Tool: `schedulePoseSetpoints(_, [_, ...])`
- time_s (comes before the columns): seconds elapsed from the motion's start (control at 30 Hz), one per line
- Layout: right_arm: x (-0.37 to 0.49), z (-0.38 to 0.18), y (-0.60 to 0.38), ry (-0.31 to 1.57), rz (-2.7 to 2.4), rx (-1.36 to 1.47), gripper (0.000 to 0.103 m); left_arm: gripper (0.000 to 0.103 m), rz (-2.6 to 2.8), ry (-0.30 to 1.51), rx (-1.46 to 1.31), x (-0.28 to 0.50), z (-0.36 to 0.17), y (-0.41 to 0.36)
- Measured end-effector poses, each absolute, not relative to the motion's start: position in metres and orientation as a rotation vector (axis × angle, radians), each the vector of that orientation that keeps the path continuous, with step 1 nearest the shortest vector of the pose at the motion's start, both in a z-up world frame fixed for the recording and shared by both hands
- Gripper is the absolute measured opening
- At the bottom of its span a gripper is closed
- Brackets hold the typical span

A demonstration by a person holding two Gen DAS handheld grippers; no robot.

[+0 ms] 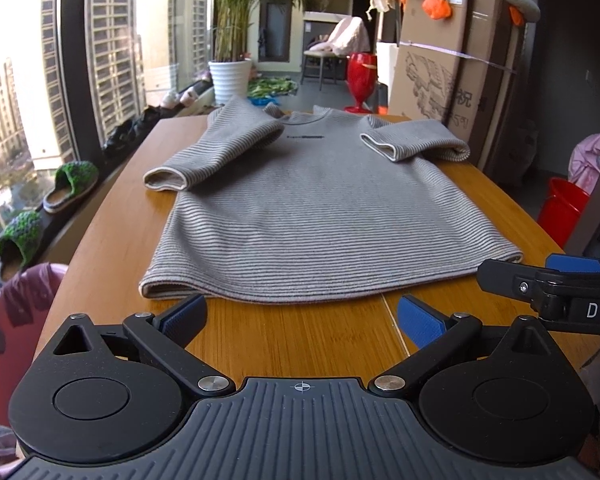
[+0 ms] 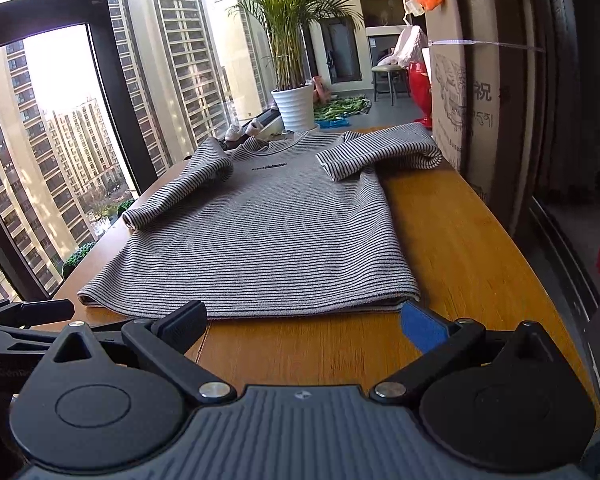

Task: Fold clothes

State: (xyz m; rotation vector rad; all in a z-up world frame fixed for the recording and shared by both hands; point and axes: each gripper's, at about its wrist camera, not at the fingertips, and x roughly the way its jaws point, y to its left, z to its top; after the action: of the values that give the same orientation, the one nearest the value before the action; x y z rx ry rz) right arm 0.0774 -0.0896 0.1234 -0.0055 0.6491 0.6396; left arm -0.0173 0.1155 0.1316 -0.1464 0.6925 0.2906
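The striped sweater [image 1: 320, 208] lay flat and face-up on the wooden surface [image 1: 300, 336], its hem toward the claws and its collar at the far end. The greatest risk appeared to be an uneven grab at the hem: if either claw pinched only the top layer, the body would likely separate and the fold come out crooked. The knit looked soft and ribbed, so dragging it across the surface could bunch it rather than lift it cleanly. The two sleeves posed a second hazard. The left sleeve [image 1: 216, 152] lay diagonally with its cuff hanging past the body's edge, while the right sleeve [image 1: 412, 142] was tucked inward across the chest, its fold bulging near the cardboard box [image 1: 460, 60]; a quick lift could shake either one loose. The left claw [image 1: 300, 316] stood released and empty just short of the hem, and the right claw [image 2: 304, 320] likewise hung spread wide, its right finger [image 2: 422, 326] by the hem's right corner.
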Motion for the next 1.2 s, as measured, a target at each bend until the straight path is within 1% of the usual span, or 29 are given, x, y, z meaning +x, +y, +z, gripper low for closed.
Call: schedulePoseSetpoints(1.2, [0.079, 0.123, -0.087, 0.669, 0.645, -0.017, 0.103, 0.103, 0.310, 0.690, -0.161, -0.001, 0.121, 0.110])
